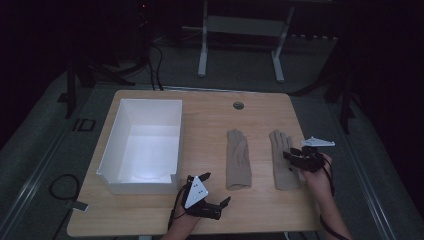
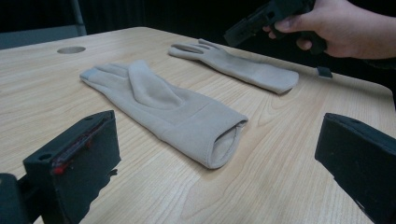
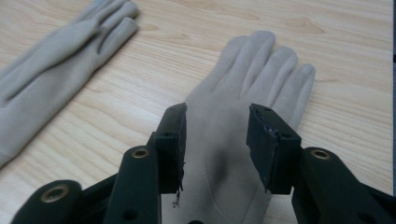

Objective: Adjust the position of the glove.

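Note:
Two beige gloves lie flat side by side on the wooden table [image 1: 200, 115]. My right gripper [image 1: 290, 161] hovers over the right glove [image 1: 280, 175], near its palm. Seen along its own jaws, the right gripper [image 3: 216, 121] is open, with the glove [image 3: 261, 70] lying flat beneath and nothing pinched. The left glove [image 3: 56, 60] lies farther off. My left gripper [image 1: 216, 188] rests near the front edge, just left of the left glove [image 1: 237, 160]. The left gripper [image 2: 219, 135] is open wide and faces that glove's cuff [image 2: 224, 144] without touching it.
A white open box [image 1: 142, 145] stands on the left half of the table. A round cable hole [image 1: 238, 105] sits near the far edge. A small dark object [image 2: 324, 72] lies beside the far glove. Dark floor and a white stand's legs [image 1: 202, 60] lie beyond.

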Tool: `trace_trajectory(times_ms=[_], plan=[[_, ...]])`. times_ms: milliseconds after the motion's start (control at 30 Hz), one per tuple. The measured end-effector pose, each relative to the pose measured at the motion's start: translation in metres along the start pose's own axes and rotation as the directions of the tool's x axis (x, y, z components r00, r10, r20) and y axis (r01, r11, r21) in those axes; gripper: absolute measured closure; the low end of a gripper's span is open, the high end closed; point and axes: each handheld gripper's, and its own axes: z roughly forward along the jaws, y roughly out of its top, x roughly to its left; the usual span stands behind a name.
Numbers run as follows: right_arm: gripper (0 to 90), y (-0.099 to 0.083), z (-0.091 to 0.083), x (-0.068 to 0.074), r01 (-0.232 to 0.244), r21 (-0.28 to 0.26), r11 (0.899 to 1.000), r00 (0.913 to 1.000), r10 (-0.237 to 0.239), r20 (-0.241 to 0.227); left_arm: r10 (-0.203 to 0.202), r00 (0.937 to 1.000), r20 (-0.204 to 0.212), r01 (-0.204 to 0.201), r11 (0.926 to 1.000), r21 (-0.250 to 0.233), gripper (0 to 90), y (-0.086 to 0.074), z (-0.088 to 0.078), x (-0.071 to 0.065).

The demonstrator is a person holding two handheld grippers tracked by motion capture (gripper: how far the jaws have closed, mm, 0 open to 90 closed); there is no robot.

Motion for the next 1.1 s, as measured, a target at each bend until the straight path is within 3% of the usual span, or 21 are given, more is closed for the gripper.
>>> trace_trajectory(times_ms=[233, 367, 567, 833, 1100], plan=[[56.0, -0.009, 0.012, -0.003, -0.039, 0.001, 0.999, 0.9992, 0.039, -0.007, -0.002, 1.0000, 0.001, 0.002, 1.0000, 0.000, 0.2, 0.000, 0.000, 0.000], [56.7, -0.022, 0.026, -0.001, -0.068, 0.002, 0.998, 0.9975, 0.068, 0.019, 0.001, 1.0000, 0.003, -0.001, 1.0000, -0.001, 0.2, 0.000, 0.000, 0.000], [76.4, -0.026, 0.026, 0.005, -0.061, -0.025, 0.998, 0.9952, 0.062, 0.075, 0.004, 1.0000, 0.002, -0.004, 1.0000, 0.000, 0.2, 0.000, 0.000, 0.000], [83.6, -0.018, 0.021, 0.011, -0.123, -0.028, 0.992, 0.9868, 0.125, 0.103, 0.000, 1.0000, 0.001, 0.000, 1.0000, 0.000, 0.2, 0.000, 0.000, 0.000], [83.8, 0.011, -0.002, 0.022, -0.158, -0.098, 0.983, 0.9781, 0.170, 0.120, -0.001, 1.0000, 0.001, 0.001, 1.0000, 0.000, 0.2, 0.000, 0.000, 0.000]])
